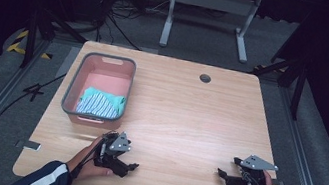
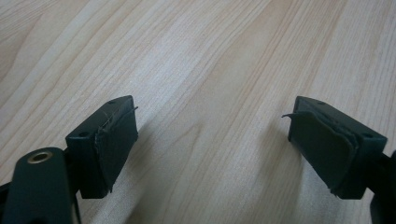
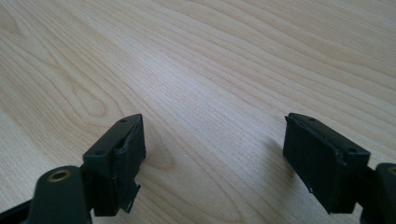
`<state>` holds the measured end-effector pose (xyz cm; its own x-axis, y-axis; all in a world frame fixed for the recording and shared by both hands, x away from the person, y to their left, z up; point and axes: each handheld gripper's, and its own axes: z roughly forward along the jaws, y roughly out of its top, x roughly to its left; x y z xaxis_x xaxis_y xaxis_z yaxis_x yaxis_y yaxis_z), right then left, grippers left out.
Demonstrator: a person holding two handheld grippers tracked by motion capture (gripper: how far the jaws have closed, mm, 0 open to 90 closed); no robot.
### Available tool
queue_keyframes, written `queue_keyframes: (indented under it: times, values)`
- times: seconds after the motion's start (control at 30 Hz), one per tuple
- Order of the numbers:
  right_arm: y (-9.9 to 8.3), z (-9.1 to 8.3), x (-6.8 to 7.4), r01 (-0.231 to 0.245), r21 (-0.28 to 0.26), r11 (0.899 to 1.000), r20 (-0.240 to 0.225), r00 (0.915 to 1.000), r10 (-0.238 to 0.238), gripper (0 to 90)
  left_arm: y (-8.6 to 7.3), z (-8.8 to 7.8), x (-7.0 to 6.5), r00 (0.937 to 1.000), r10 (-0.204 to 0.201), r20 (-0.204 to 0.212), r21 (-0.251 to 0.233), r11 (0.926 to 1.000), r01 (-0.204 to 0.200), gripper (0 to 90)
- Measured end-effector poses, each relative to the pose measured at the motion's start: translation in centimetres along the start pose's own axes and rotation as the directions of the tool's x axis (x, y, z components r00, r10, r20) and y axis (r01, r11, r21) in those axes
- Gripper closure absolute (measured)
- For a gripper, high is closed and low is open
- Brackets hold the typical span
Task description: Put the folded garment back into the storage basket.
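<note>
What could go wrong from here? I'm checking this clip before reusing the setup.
The pad on the left gripper looks frayed and peeling, so it might slip on cloth. The folded cloth lies deep in the pink bin, so a jaw could catch the rim. The right gripper is far from the bin.

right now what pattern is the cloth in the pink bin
Cloth: teal, with a blue-and-white striped part, best in the high view.

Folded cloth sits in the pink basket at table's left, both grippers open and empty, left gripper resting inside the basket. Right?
Not quite. The left gripper is outside the basket, over bare table near its front edge, as the high view shows. The rest holds: cloth in the basket, right gripper also open and empty.
</note>
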<state>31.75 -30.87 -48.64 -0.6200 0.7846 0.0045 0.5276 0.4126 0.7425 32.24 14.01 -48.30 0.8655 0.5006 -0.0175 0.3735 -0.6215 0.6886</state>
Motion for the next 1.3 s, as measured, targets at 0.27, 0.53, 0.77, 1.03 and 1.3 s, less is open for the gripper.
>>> queue_keyframes:
  times: [0.27, 0.53, 0.77, 1.03, 1.3]
  values:
    - [0.02, 0.02, 0.03, -0.003, 0.0, 1.0, 0.002, 1.0, 0.003, 21.5, 0.07, 0.1, 0.03, 1.0, -0.003, -0.002, 0.002, 1.0, 0.003, 14.1]
    - [-0.01, -0.03, 0.16, -0.013, -0.001, 1.0, 0.011, 0.9999, 0.013, 21.5, 0.1, 0.13, 0.06, 1.0, -0.002, -0.002, 0.002, 1.0, 0.002, 13.5]
    - [-0.02, -0.01, 0.12, -0.012, 0.0, 1.0, 0.011, 0.9999, 0.012, 21.4, 0.13, 0.17, 0.05, 1.0, -0.002, -0.002, 0.003, 1.0, 0.002, 13.1]
    - [-0.01, -0.01, 0.12, -0.012, 0.0, 1.0, 0.01, 0.9999, 0.012, 21.4, 0.13, 0.17, 0.05, 1.0, -0.001, -0.002, 0.003, 1.0, 0.001, 13.1]
    - [-0.01, -0.02, 0.12, -0.012, 0.001, 1.0, 0.011, 0.9999, 0.012, 21.4, 0.14, 0.17, 0.05, 1.0, -0.001, -0.002, 0.003, 1.0, 0.001, 13.1]
